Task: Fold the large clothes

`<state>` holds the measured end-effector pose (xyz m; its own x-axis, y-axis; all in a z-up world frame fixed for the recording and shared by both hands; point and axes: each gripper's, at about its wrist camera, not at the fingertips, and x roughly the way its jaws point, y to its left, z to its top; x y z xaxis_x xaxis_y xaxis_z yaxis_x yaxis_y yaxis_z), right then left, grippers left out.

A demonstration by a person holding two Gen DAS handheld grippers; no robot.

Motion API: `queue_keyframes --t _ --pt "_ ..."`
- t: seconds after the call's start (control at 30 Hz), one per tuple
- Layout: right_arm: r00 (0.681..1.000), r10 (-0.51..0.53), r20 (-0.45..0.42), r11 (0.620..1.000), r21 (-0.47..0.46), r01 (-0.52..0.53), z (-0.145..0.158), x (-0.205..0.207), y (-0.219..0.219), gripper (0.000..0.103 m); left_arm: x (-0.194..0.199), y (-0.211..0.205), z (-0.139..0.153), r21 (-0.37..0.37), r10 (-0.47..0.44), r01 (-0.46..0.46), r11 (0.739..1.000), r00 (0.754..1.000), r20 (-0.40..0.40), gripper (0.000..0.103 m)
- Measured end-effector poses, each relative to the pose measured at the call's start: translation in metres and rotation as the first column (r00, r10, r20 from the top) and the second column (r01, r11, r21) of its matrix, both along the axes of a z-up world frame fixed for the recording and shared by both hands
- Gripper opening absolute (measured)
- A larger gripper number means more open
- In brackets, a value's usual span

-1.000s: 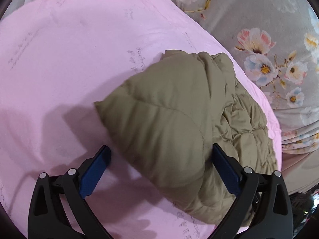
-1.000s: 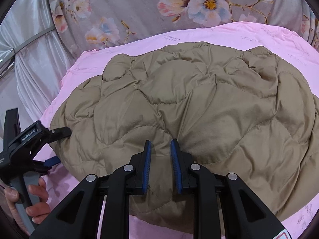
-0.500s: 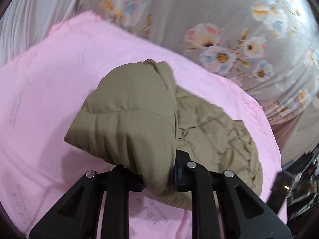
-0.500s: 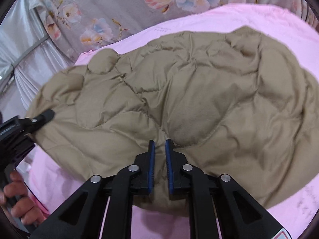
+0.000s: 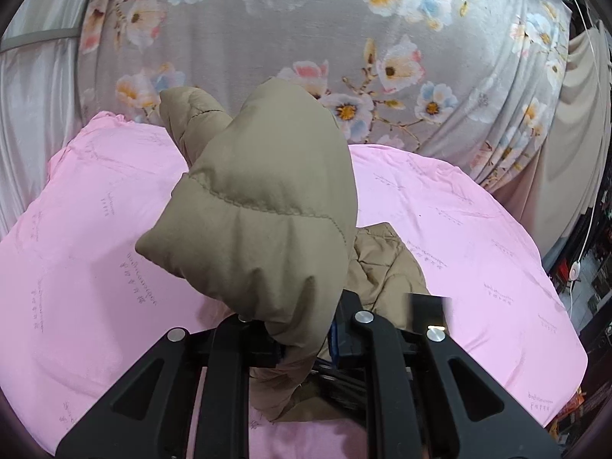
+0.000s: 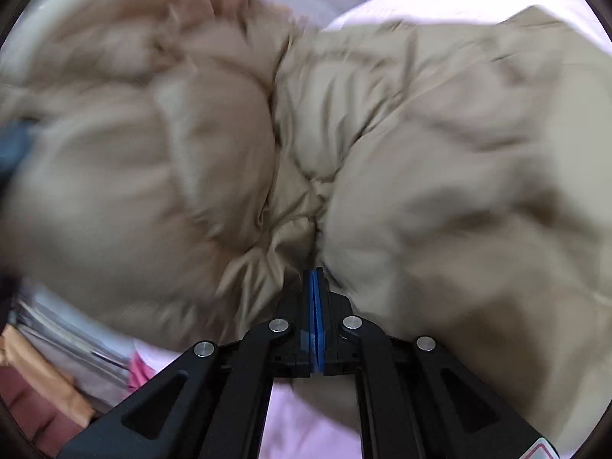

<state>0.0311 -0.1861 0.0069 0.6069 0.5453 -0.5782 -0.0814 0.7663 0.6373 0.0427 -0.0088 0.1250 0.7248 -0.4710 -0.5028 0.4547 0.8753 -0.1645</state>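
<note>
Lifted since before: left claw [image 5: 306, 338] clenched on jacket [image 5: 264, 206]; right claw [image 6: 316, 317] pinches its hem, pink sheet [image 5: 478, 229] below.

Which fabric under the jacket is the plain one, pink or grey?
The pink sheet lying flat under the tan puffer jacket: plain but for faint printed script. The grey cloth behind it carries large flowers.

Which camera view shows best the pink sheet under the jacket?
The left wrist view: the pink sheet spreads wide and sharp around the tan jacket. In the right wrist view only blurred strips show past the jacket.
</note>
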Motion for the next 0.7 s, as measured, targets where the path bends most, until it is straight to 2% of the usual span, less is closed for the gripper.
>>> queue_keyframes --t 0.07,0.17,0.3,0.4,0.53,0.63,0.7 --pt "0.996 -0.082 0.024 0.995 -0.052 0.083 0.011 -0.025 -0.032 0.005 -0.001 -0.014 -0.003 0.019 -0.019 0.019 1.000 1.000 -0.002 0.015" --pt "0.977 -0.205 0.053 0.965 -0.154 0.211 0.023 -0.056 -0.072 0.006 -0.001 -0.047 -0.012 0.048 -0.073 0.075 0.996 0.997 -0.029 0.015" --pt "0.944 -0.314 0.098 0.918 -0.222 0.328 0.034 -0.088 -0.111 0.006 -0.004 -0.107 -0.039 0.110 -0.173 0.185 0.977 0.979 -0.108 0.015" --pt "0.925 -0.366 0.107 0.885 -0.266 0.381 0.035 -0.101 -0.127 0.007 -0.014 -0.144 -0.069 0.173 -0.217 0.245 0.954 0.962 -0.165 0.015" --pt "0.909 -0.401 0.116 0.860 -0.294 0.417 0.036 -0.114 -0.141 0.007 -0.029 -0.171 -0.092 0.245 -0.230 0.268 0.932 0.957 -0.175 0.015" --pt "0.899 -0.417 0.132 0.844 -0.310 0.437 0.037 -0.126 -0.153 0.009 -0.029 -0.175 -0.095 0.257 -0.211 0.256 0.932 0.959 -0.190 0.016" --pt "0.889 -0.434 0.148 0.838 -0.295 0.459 0.042 -0.131 -0.157 0.012 -0.029 -0.169 -0.089 0.233 -0.206 0.252 0.939 0.957 -0.205 0.020"
